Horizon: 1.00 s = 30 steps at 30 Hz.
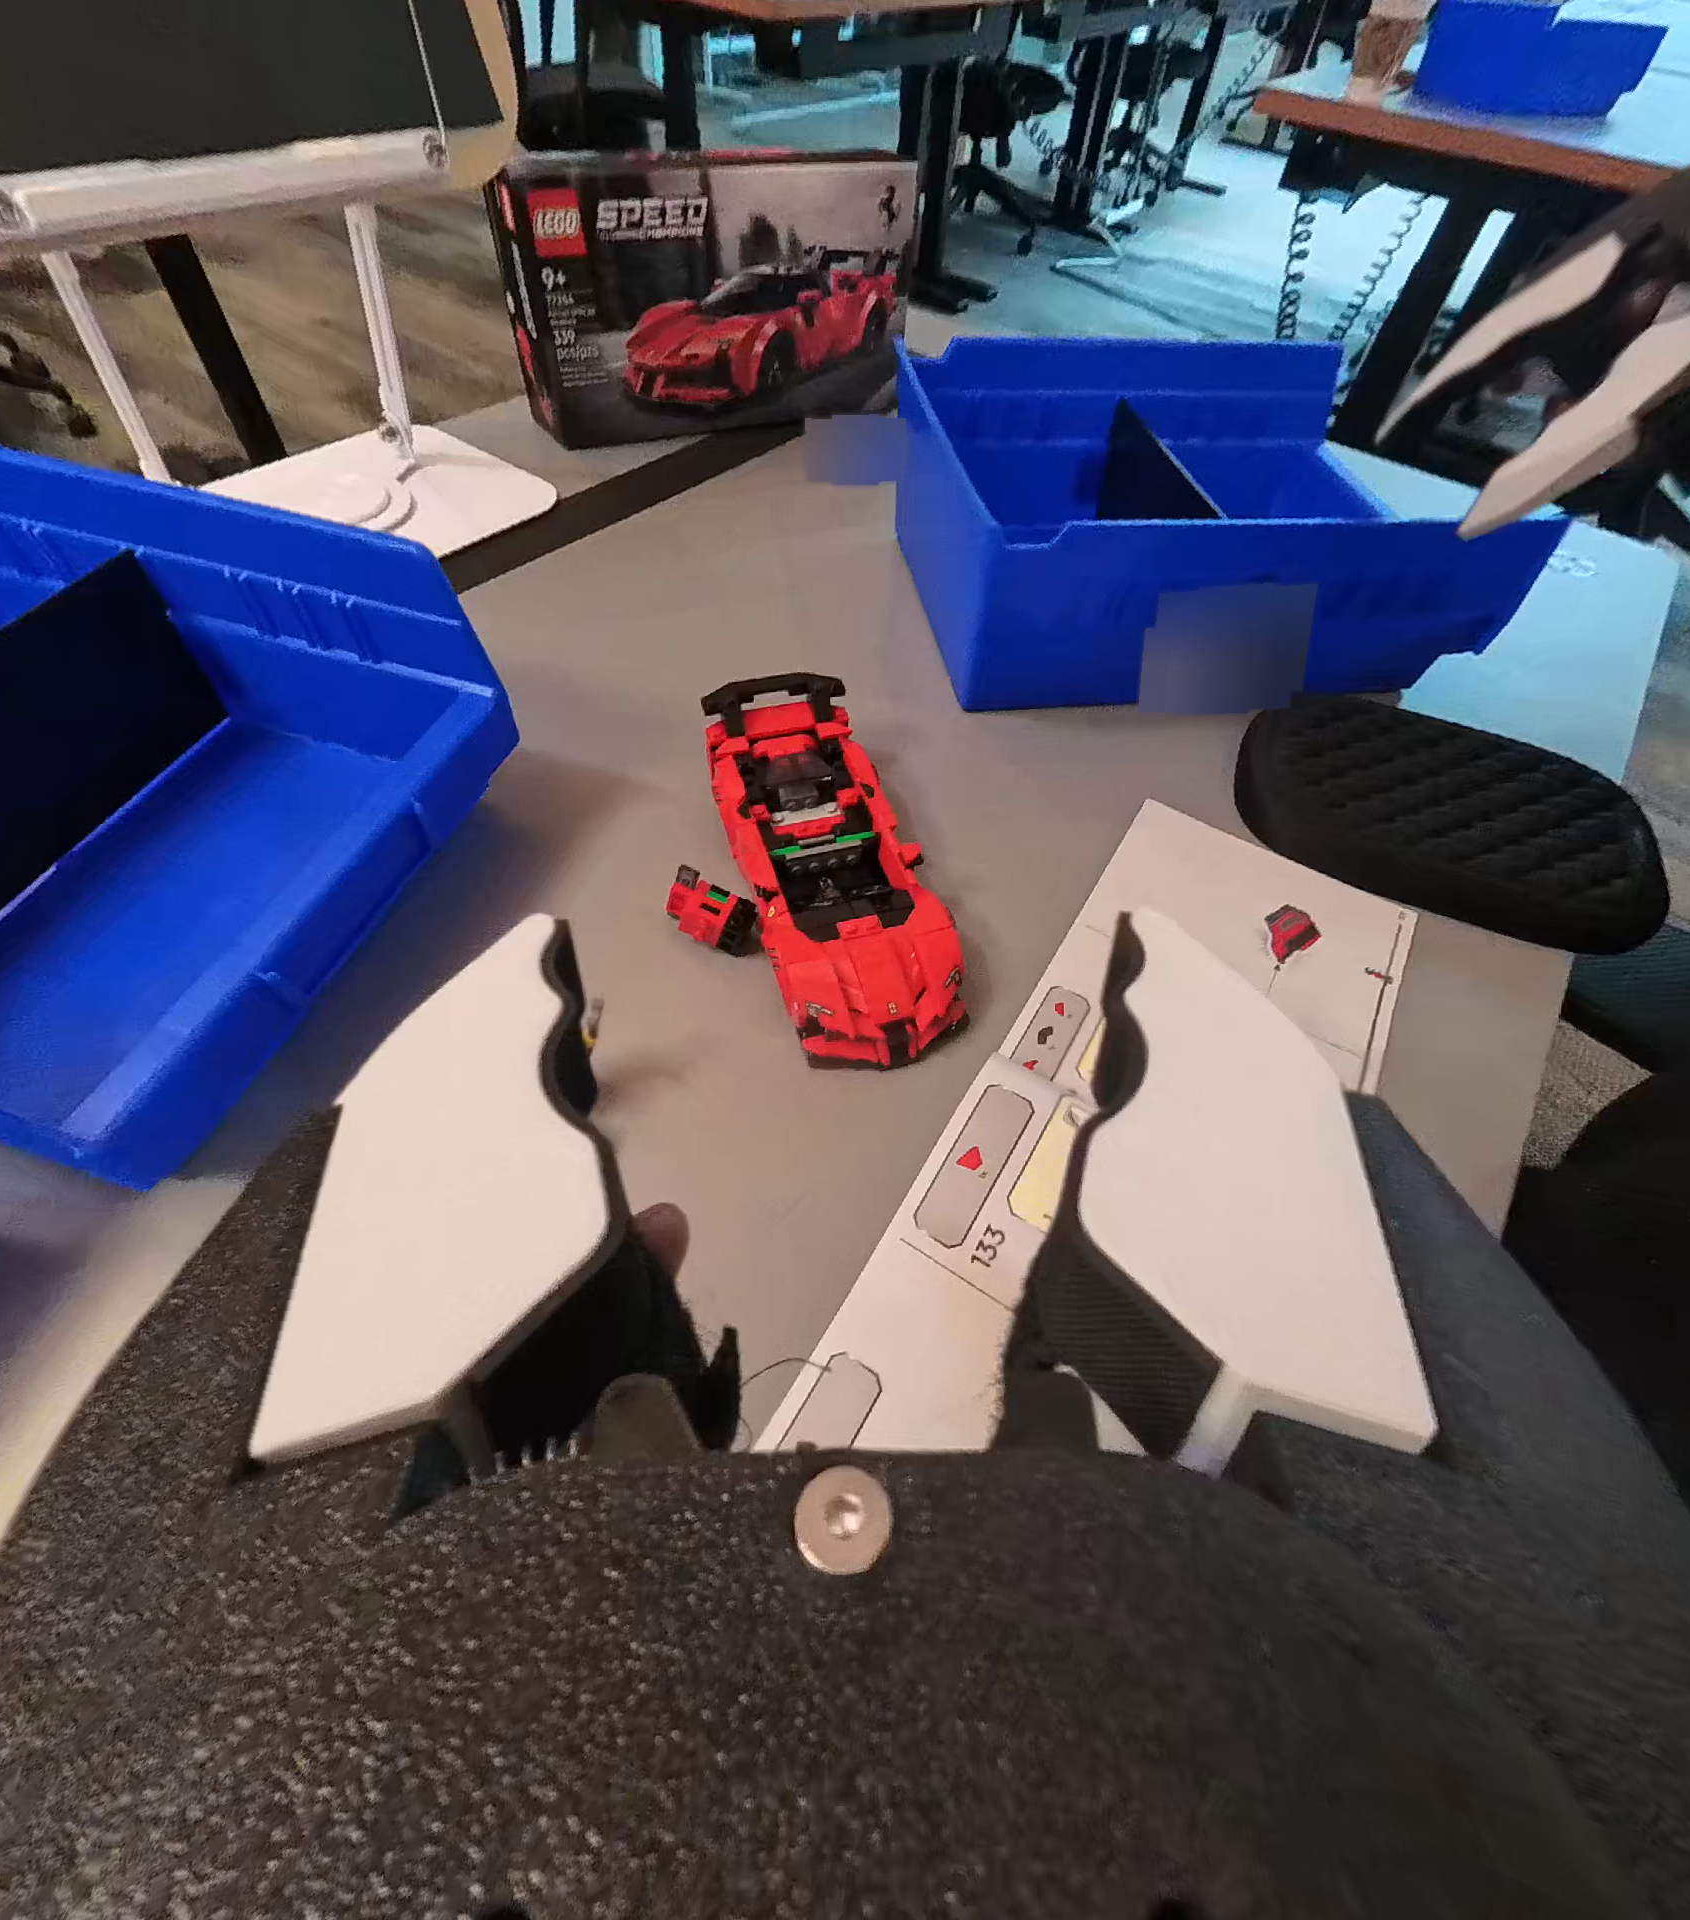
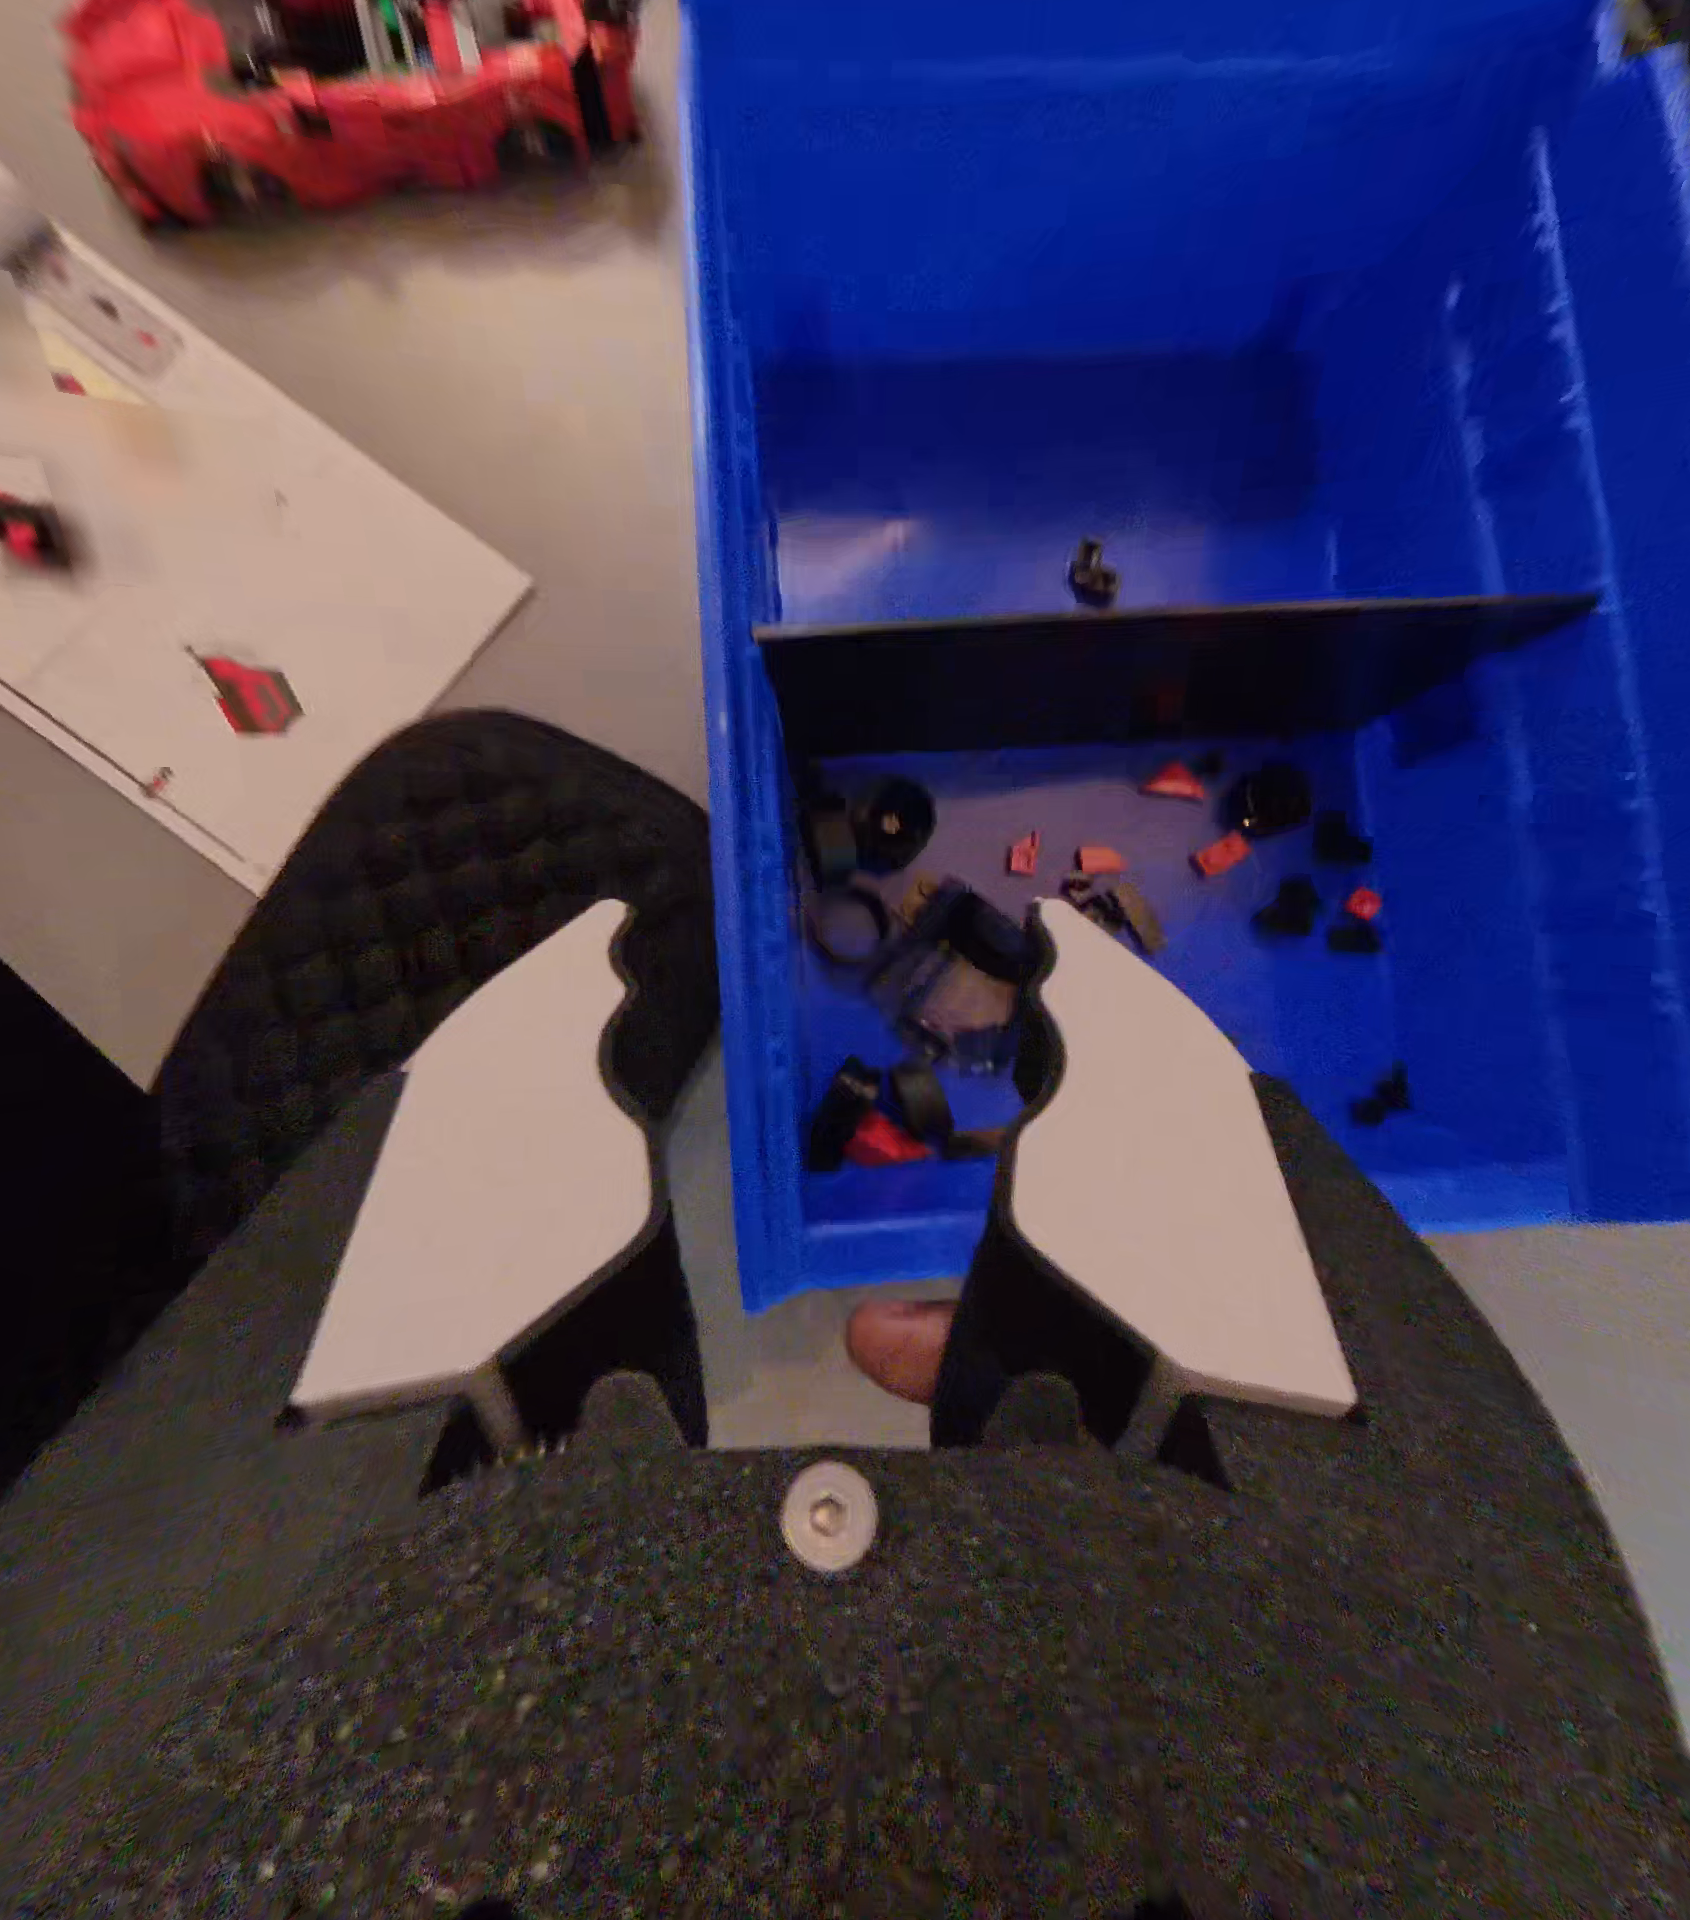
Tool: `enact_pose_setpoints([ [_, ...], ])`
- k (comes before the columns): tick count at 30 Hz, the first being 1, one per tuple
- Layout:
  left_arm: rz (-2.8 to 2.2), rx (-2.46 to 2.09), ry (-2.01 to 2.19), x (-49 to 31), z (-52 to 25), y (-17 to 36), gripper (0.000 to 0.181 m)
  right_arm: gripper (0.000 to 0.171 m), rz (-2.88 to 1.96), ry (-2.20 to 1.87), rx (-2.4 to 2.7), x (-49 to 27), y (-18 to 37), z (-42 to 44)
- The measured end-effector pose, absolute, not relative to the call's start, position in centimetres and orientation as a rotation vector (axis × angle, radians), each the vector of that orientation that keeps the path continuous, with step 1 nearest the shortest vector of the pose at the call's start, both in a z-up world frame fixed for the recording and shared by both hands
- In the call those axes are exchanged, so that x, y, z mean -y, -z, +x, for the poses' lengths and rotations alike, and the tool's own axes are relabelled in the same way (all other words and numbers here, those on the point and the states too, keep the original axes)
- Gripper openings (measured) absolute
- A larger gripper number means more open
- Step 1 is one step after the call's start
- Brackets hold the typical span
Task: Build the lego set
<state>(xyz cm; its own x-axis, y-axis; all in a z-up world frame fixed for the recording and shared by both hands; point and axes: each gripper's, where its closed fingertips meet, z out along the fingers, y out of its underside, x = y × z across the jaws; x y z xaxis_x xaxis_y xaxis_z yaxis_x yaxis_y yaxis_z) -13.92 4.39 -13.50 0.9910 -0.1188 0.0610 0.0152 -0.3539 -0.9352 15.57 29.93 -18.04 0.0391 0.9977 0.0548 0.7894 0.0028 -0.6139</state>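
A red lego car [image 1: 836,878] stands on the grey table, nose toward me, with a small red and black sub-assembly [image 1: 711,909] beside its left side. My left gripper [image 1: 841,935] hovers open and empty just in front of the car. My right gripper [image 2: 830,914] is open and empty above the near edge of a blue bin [image 2: 1651,727] holding several loose red and black pieces [image 2: 945,987]. The right gripper also shows at the upper right of the left wrist view [image 1: 1589,416]. The car's side shows blurred in the right wrist view [image 2: 342,114].
An open instruction booklet [image 1: 1225,997] lies right of the car, also in the right wrist view [image 2: 228,582]. A black chair armrest [image 1: 1443,821] juts in by the bin [image 1: 1028,623]. Another blue bin [image 1: 197,831] sits left. The set's box [image 1: 706,291] and a white stand [image 1: 384,488] are behind. My left gripper's tips are some 20 centimetres from the red lego car [image 1: 836,878]. My right wrist view [image 2: 349,64] looks at it from another angle.
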Motion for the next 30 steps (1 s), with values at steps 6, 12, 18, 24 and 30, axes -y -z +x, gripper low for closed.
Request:
enact_pose_setpoints([
  [6, -1.940, -0.055, 0.166, -4.5, -13.6, 14.4, 0.076, 0.007, -1.697, -0.436, 2.089, -27.2, 20.9, 16.1],
  [12, -1.939, -0.072, 0.210, -5.5, -12.1, 15.2, 0.067, 0.032, -1.523, -0.701, 2.167, -25.6, 18.8, 15.1],
  [18, -1.953, -0.084, 0.194, -5.9, -12.0, 16.6, 0.058, 0.053, -1.841, -0.702, 1.879, -33.0, 18.5, 14.4],
  [24, -1.929, 0.038, 0.141, -5.7, -15.0, 16.4, 0.052, 0.051, -1.956, -0.421, 1.959, -36.0, 23.2, 12.4],
  [30, -1.926, 0.133, 0.122, -5.5, -17.8, 16.5, 0.048, 0.050, -2.070, -0.344, 2.025, -37.2, 26.8, 12.4],
])
